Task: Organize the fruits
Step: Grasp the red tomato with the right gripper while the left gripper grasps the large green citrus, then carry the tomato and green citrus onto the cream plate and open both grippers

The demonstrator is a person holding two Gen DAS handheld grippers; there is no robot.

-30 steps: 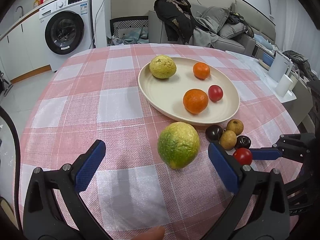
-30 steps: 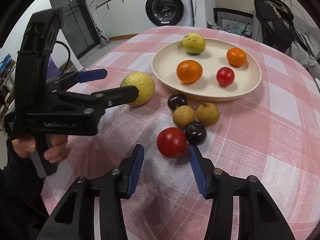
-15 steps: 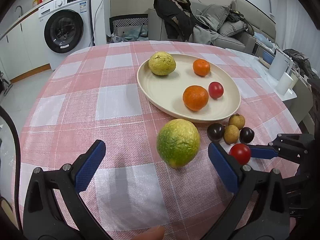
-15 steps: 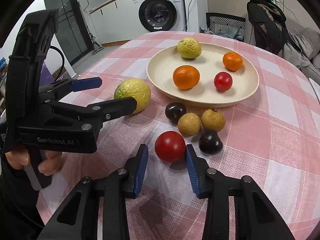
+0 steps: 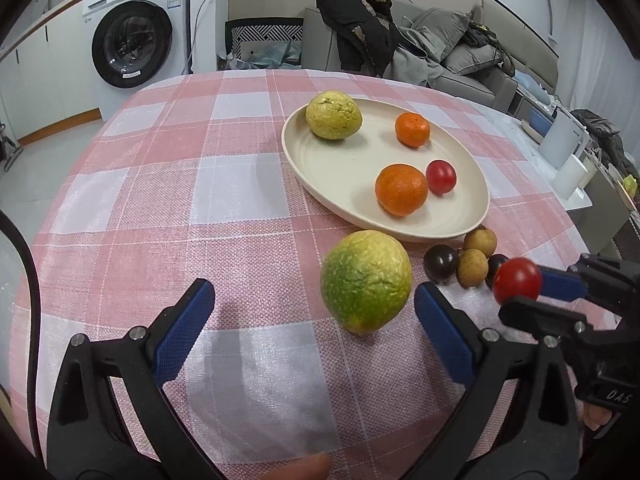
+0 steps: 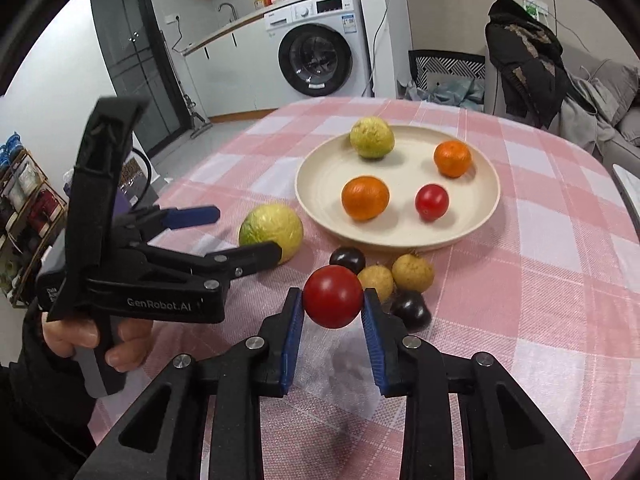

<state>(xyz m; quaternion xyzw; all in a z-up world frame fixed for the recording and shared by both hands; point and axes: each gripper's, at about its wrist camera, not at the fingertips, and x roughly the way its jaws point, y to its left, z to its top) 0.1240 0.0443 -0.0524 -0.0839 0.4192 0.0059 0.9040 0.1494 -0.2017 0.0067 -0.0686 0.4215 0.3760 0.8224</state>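
The right gripper (image 6: 333, 300) clasps a red tomato (image 6: 333, 297) between its blue pads (image 6: 294, 322), one pad pressed on each side, and its jaws are closing on it. The left wrist view shows the same tomato (image 5: 517, 280) pinched at the tips of that gripper, off to the right. Just behind the tomato lie two tan fruits (image 6: 413, 273) and two dark plums (image 6: 347, 260), clustered and touching one another on the pink checked cloth (image 6: 560, 264), close to the near rim of the plate (image 6: 400, 240).

The left gripper (image 5: 314, 314) stands wide, its jaws closing, with the big green-yellow citrus (image 5: 366, 281) between the pads (image 5: 185, 322) but touched by neither; the citrus sits nearer the right-hand pad, with a clear gap on both sides. It rests on the cloth just beside the plate's near rim. From the right wrist view the left gripper (image 6: 224, 236) reaches in from the left, one finger crossing in front of the citrus (image 6: 271, 230), and a hand (image 6: 96, 340) grips its handle.

On the cream plate lie four fruits, all apart: a yellow-green citrus (image 6: 372, 137) at the far side, a small orange (image 6: 453, 159) to the right, a larger orange (image 6: 365, 198) near the front, and a second red tomato (image 6: 431, 201) beside it.

Beyond the table stand a washing machine (image 6: 316, 58), and a sofa with a dark coat (image 5: 356, 36) draped over it.
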